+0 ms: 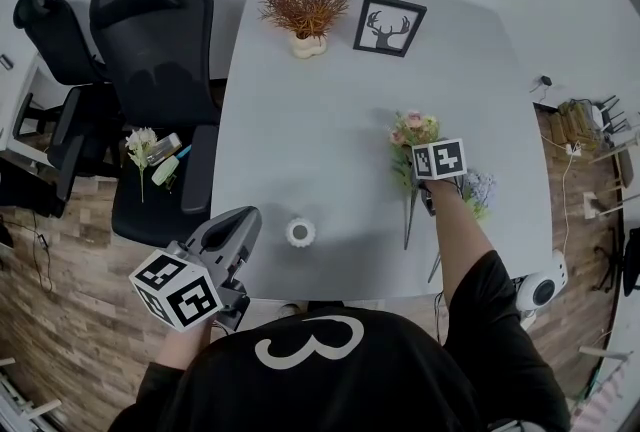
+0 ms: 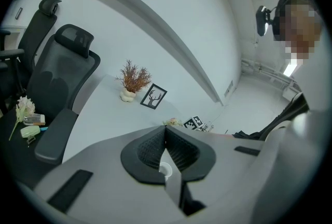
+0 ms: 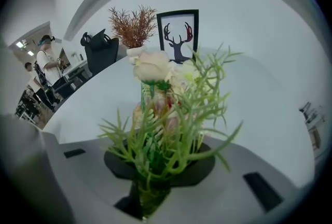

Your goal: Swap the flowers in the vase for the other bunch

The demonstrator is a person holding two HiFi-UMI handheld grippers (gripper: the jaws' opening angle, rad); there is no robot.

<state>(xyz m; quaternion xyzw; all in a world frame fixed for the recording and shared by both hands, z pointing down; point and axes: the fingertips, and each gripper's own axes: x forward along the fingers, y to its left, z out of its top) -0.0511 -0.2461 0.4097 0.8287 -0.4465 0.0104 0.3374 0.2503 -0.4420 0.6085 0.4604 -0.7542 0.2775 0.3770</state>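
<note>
Between my right fingers (image 3: 199,164) I am pinching the bunch (image 3: 161,114); my left fingers (image 2: 147,150) are pressing together. Next, I judge: lifting it to the vase (image 1: 300,232).

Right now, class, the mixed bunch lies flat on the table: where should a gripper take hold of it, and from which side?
Best grip the bunch by its gathered stems, just below the foliage, coming down from the stem end. The stems are narrow and firm; the blooms spread wide and would likely crush. The right gripper has its fingers shut on it there.
</note>
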